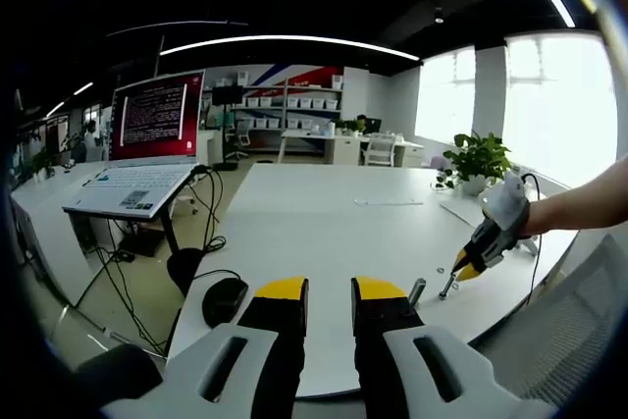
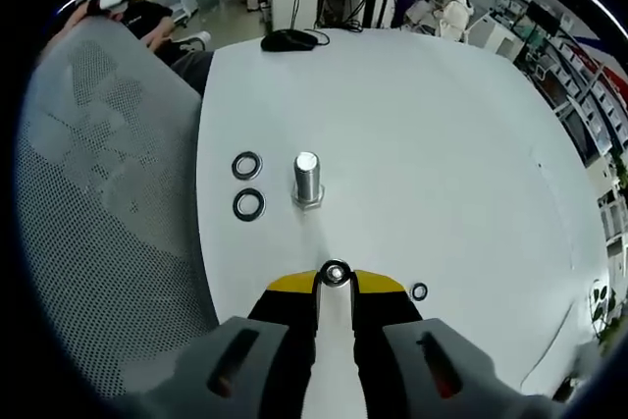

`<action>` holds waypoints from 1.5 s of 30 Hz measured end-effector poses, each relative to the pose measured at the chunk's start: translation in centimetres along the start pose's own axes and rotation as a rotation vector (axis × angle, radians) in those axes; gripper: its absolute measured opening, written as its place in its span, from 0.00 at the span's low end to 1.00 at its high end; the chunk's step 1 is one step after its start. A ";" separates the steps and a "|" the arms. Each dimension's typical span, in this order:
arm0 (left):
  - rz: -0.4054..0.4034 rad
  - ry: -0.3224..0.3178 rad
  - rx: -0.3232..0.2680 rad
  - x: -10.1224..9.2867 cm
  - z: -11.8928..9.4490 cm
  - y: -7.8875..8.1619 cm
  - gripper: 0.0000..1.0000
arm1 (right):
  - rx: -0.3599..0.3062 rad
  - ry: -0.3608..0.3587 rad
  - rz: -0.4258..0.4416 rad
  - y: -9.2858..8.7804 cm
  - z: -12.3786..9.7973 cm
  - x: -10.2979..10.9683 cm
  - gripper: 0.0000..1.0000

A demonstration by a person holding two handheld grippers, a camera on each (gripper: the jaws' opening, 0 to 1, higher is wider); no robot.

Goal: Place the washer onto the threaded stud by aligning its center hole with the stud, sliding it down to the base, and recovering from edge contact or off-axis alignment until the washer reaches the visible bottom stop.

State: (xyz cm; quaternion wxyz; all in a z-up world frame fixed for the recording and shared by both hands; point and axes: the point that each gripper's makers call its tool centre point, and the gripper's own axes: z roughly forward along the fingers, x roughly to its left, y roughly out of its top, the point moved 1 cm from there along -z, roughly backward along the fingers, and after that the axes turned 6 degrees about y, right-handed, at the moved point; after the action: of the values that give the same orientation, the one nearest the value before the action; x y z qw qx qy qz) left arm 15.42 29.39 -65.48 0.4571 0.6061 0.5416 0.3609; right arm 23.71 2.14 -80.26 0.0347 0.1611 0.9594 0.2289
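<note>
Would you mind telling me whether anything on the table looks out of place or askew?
Nothing stands out. The stud stands upright on the table, two washers lie flat beside it, a small one lies apart, and the right gripper holds a washer at its tips.

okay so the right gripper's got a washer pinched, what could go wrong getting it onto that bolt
The small metal washer sits pinched at the very tips of the right gripper, so it could slip or tilt. It is still short of the upright threaded silver stud, so an off-axis approach may catch its rim on the top. Two black-rimmed loose washers beside the stud could get knocked.
</note>
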 end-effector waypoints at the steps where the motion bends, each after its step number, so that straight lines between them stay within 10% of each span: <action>1: 0.001 0.000 0.001 0.1 0.0 0.0 0.15 | 0.004 0.002 0.002 0.0 0.1 0.0 0.14; 27: -0.004 0.003 0.004 0.4 0.2 -0.4 0.15 | 0.087 0.024 -0.033 -1.7 4.3 0.3 0.15; 45: -0.011 0.001 -0.002 0.2 0.1 -0.3 0.15 | 0.013 -0.016 0.105 -4.4 2.3 -0.4 0.28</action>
State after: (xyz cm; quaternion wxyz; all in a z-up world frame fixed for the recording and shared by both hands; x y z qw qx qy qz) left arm 15.47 29.61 -65.76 0.4592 0.6026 0.5448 0.3594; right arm 23.11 -0.67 -84.33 0.0292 0.2133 0.9508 0.2230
